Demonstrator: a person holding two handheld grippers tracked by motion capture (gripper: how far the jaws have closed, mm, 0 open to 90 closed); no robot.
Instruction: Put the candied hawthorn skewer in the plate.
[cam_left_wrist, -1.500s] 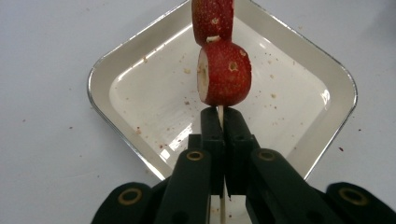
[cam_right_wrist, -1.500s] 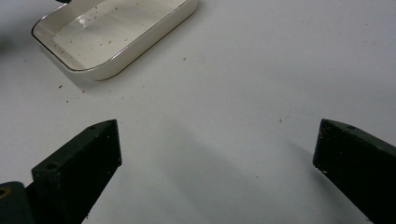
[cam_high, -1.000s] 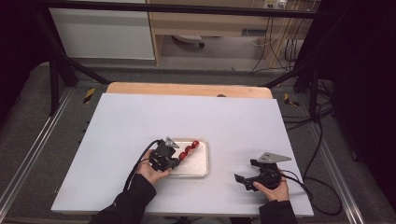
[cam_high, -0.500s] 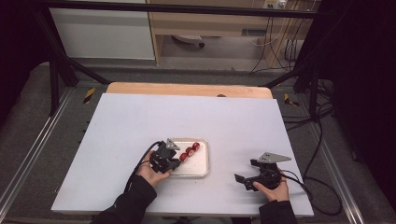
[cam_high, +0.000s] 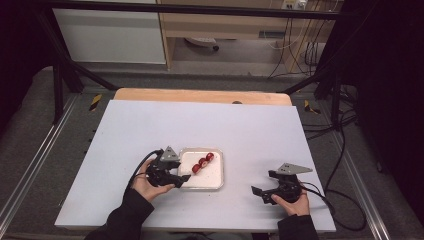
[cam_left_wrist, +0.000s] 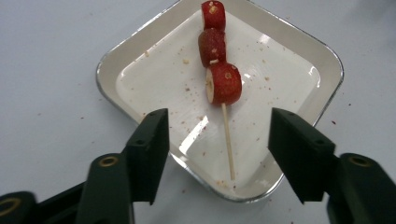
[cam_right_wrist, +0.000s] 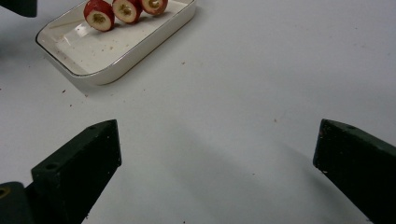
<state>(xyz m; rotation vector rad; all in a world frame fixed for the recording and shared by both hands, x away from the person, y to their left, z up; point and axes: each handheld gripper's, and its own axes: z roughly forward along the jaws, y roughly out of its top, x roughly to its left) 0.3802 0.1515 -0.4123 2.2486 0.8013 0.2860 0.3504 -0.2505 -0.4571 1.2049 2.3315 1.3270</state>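
Just 3 red chunks on skewer (cam_left_wrist: 227, 140)

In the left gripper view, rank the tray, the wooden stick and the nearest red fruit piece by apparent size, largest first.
1. tray
2. wooden stick, its bare part longer than the fruit is wide
3. nearest red fruit piece

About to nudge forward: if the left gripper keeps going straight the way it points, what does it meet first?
Probably the bare wooden stick of the skewer, lying in the white tray between the just-opened jaws of the left gripper. The nearest red fruit piece comes next. Its height above the near rim is unclear.
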